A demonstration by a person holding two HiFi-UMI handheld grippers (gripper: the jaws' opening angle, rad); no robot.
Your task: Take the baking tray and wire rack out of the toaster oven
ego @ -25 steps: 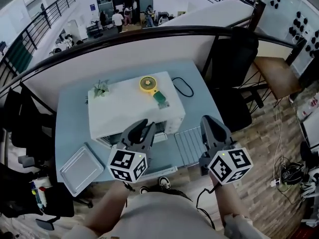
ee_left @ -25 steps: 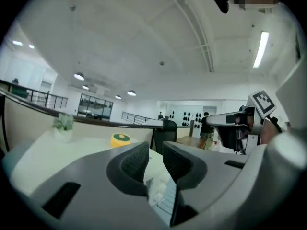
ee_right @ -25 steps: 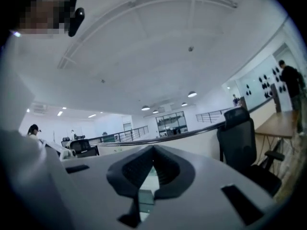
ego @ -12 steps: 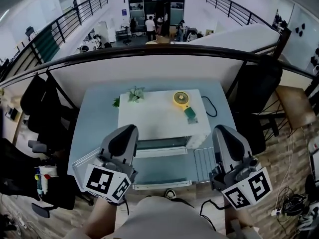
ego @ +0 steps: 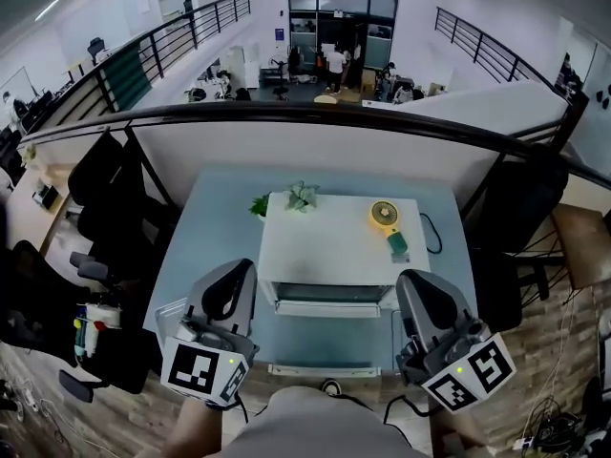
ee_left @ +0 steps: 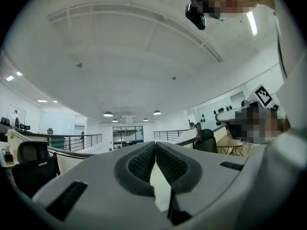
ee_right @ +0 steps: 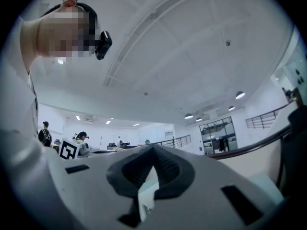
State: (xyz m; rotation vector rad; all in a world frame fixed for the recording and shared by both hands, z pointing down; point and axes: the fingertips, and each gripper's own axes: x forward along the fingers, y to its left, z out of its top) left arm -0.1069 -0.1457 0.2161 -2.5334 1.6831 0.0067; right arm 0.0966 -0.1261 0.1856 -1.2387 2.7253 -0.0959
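- You hold the left gripper (ego: 232,273) level above the near left of the pale blue table (ego: 220,219). Its jaws have just closed, the pads meet, and nothing lies between them.
- Your right gripper (ego: 421,282) hangs at the near right. It is also pinched fully together and empty, and points out over the table.
- The white toaster oven (ego: 329,246) stands mid-table between the two tools. Its door (ego: 329,342) is folded down toward you and the mouth is open.
- The baking tray (ego: 170,311) lies out on the table at the near left, beside the oven. Most of it is hidden behind your left gripper.
- Only a sliver of the wire rack (ego: 393,330) shows at the near right of the oven door. The rest sits behind your right gripper.
- On the oven's roof, a small yellow fan (ego: 384,214) rests toward the right, with a green object (ego: 396,244) just nearer.
- A potted plant (ego: 301,197) sits at the far left corner of the oven.
- A black cable (ego: 431,233) loops on the table to the right.
- Both gripper views look out level, past the closed pads, over an open office and its ceiling.
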